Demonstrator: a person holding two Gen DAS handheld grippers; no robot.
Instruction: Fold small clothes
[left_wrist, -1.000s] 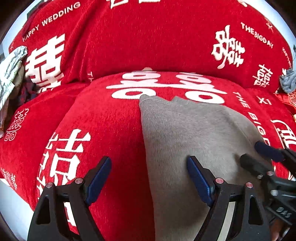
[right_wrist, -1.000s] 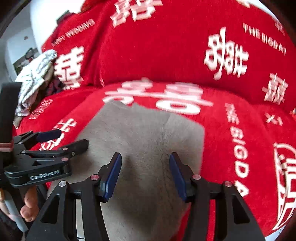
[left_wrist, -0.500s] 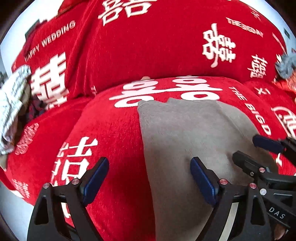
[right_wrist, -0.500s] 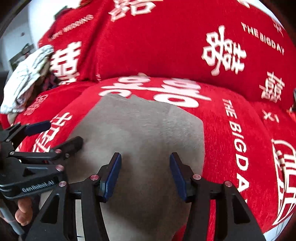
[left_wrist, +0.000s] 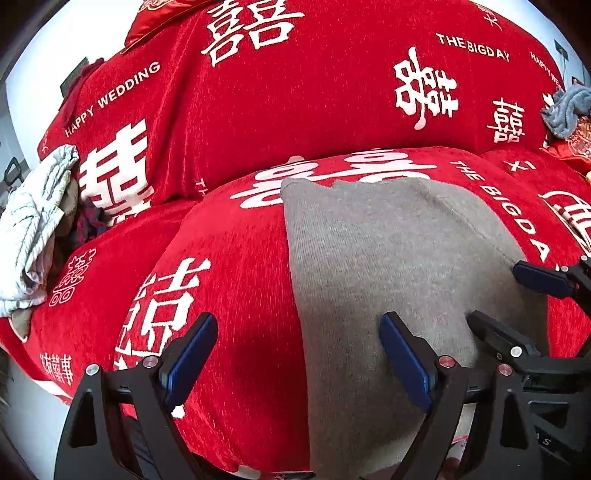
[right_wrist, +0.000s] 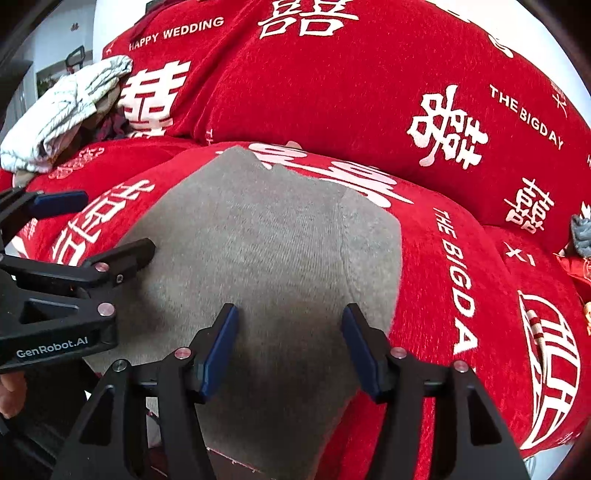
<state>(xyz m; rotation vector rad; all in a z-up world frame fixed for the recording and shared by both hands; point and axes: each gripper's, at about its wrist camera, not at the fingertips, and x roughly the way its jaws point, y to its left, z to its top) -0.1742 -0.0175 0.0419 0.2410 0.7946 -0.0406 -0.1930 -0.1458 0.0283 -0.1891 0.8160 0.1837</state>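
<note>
A grey knitted garment (left_wrist: 388, 266) lies flat on the seat cushion of a sofa covered in a red throw (left_wrist: 236, 266) printed with white Chinese characters and the words "HAPPY WEDDING" and "THE BIG DAY". The garment's far edge reaches toward the sofa's backrest, and its near end hangs over the front of the seat. The left gripper (left_wrist: 297, 358) hovers over the garment's left edge with its blue-padded jaws spread wide and gripping nothing; one finger is above the red throw, the other above the grey knit. The right gripper (right_wrist: 290, 349) hangs over the garment's near right part, its jaws having just been opening, with only flat fabric beneath the gap. To the left of the garment, a crumpled white cloth (right_wrist: 62, 114) sits against the sofa's armrest. To its right, a blue-grey rag (left_wrist: 567, 109) lies on the seat.
</note>
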